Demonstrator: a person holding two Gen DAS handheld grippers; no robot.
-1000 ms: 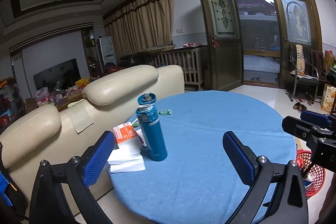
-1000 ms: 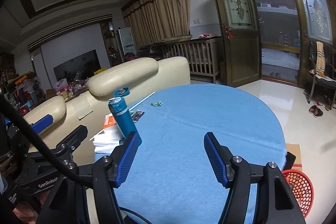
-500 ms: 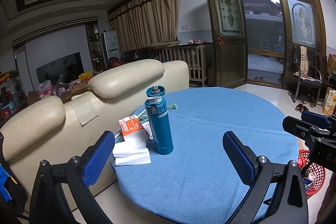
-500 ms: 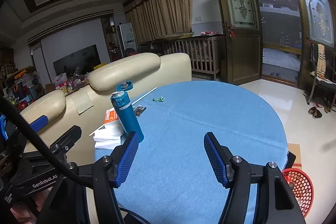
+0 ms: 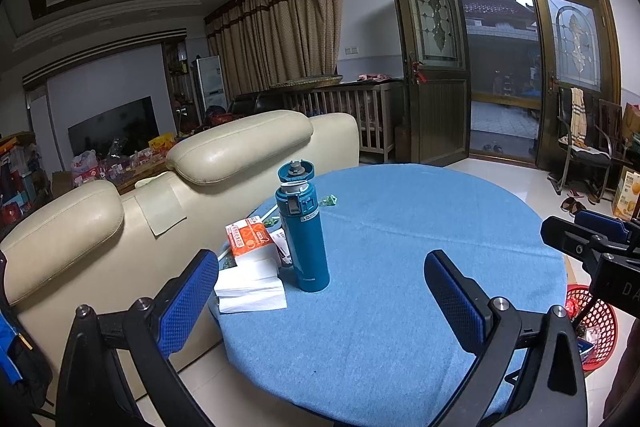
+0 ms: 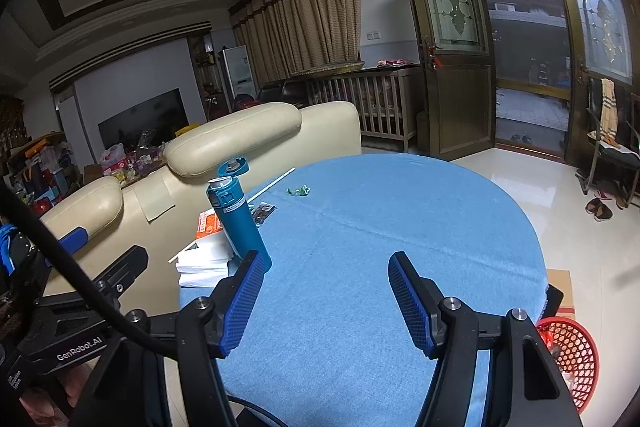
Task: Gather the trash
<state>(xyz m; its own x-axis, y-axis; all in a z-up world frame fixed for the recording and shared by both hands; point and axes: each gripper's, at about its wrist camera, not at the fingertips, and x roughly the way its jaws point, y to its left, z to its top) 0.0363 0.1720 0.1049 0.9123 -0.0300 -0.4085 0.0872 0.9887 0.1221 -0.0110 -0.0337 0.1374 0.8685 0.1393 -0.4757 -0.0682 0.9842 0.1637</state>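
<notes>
Left hand-held gripper (image 5: 320, 303): jaws apart, nothing between them, above the near edge of the blue-clothed counter (image 5: 400, 307). Right hand-held gripper (image 6: 326, 303): jaws apart, empty. Green wrapper scrap (image 6: 298, 190): on the counter at 11 o'clock, beyond the teal bottle (image 5: 302, 231). Red mesh basket (image 6: 570, 355): on the floor at 4 o'clock.

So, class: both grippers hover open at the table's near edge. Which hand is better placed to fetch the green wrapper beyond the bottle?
Probably the right gripper: open cloth leads to the wrapper; from the left gripper the bottle intervenes.
</notes>
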